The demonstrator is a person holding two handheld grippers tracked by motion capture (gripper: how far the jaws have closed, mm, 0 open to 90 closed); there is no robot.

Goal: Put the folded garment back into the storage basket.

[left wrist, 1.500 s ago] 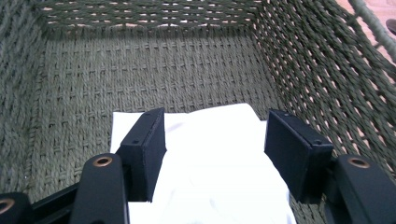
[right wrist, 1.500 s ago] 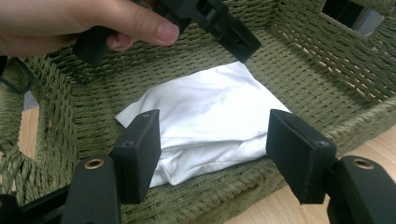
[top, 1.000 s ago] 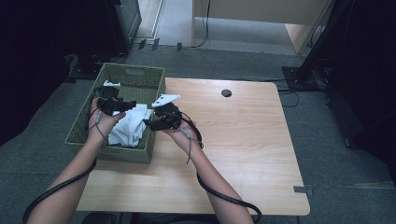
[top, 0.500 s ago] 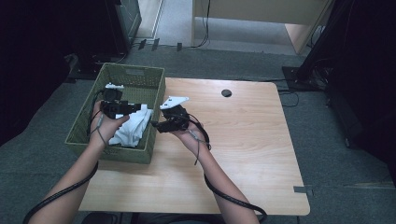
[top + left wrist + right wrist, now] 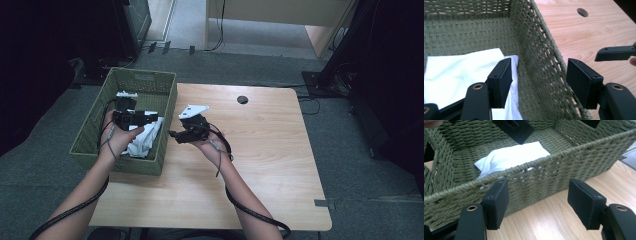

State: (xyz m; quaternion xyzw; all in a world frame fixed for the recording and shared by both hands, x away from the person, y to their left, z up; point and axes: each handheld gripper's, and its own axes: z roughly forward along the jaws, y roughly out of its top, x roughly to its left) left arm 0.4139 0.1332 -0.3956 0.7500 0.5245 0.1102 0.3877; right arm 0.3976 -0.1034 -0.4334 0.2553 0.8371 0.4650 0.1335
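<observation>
A green woven basket stands at the table's left edge with a white cloth lying in it. My left gripper hovers over the basket, pointing right. Its jaws are open in the left gripper view, astride the basket's right wall, above the cloth. My right gripper is held above the table just right of the basket, pointing left. It stands open facing the basket wall, with the cloth beyond it. Nothing is between either pair of jaws.
The wooden table stretches right of the basket, with a round cable hole near its far edge. Dark stands and furniture line the floor behind and to the right.
My right gripper has drawn to the right, away from the basket's wall and over the table. The left gripper has shifted slightly right above the basket. The cloth lies lower in the basket.
</observation>
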